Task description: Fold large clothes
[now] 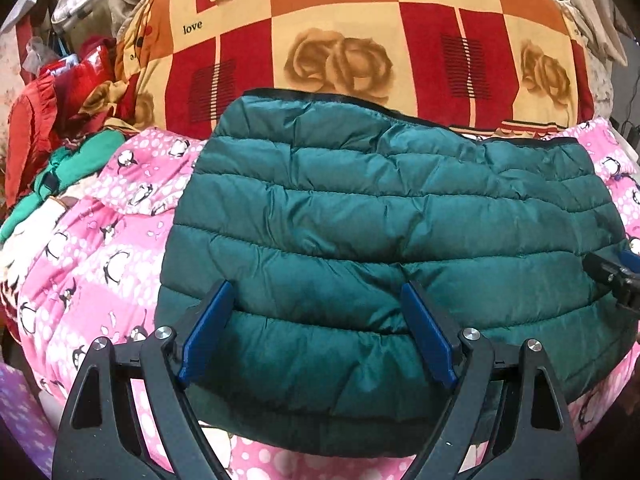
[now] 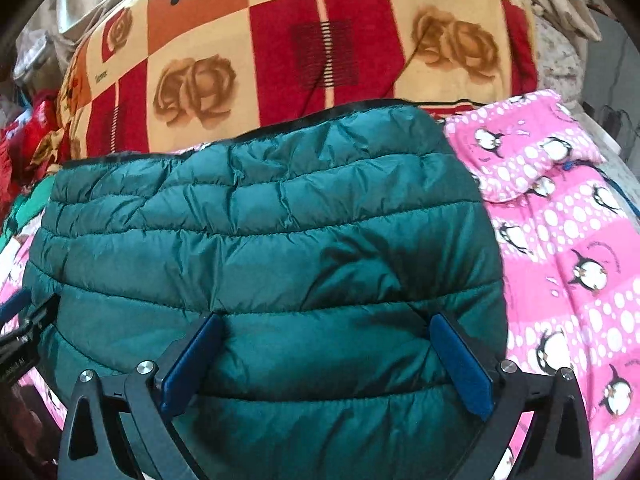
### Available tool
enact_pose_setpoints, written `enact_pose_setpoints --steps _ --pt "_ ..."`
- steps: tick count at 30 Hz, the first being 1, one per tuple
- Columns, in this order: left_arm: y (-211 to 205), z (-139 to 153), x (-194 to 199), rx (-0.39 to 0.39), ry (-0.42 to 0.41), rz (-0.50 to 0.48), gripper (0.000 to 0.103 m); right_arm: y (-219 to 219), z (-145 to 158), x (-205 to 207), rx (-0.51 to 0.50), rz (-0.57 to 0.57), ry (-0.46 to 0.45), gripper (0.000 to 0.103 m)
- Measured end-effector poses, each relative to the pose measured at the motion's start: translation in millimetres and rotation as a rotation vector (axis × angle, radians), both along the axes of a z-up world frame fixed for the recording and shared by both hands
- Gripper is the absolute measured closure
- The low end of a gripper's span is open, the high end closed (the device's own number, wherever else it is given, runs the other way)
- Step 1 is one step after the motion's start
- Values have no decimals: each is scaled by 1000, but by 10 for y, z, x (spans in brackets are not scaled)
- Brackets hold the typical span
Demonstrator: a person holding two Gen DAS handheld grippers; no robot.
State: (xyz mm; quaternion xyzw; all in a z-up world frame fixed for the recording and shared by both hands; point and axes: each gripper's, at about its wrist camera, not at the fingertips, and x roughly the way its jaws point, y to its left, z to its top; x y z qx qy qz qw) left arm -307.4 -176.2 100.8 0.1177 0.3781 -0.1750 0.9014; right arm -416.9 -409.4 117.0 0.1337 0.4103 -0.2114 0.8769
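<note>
A dark green quilted puffer jacket (image 1: 380, 220) lies folded into a wide block on a pink penguin-print blanket (image 1: 100, 240). It also fills the right wrist view (image 2: 260, 240). My left gripper (image 1: 316, 292) is open, its blue pads (image 1: 208, 328) spread over the jacket's near left part. My right gripper (image 2: 324, 324) is open, its blue pads (image 2: 460, 364) spread over the jacket's near right part. Neither holds cloth. The right gripper also shows at the right edge of the left wrist view (image 1: 616, 272).
A thick red, orange and cream rose-print quilt (image 1: 360, 40) is piled behind the jacket. Red and green clothes (image 1: 60, 140) lie heaped at the far left. The pink blanket (image 2: 560, 260) stretches to the right of the jacket.
</note>
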Motion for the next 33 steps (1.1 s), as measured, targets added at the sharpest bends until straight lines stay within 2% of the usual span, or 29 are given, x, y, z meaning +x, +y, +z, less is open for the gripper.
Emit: enact_pose_setpoints --steps 6,12,20,33 --pt "62 140 -55 -47 -17 0 17 107 165 -162 23 -35 -58 0" --pt "111 307 -143 -76 -59 1 17 278 341 -264 -8 -32 -105 0" --pt "165 435 -233 -103 -88 6 17 462 478 -331 -69 -18 -127 0" --pt "244 502 -279 -132 -99 17 17 613 543 -360 -97 -1 -137 0"
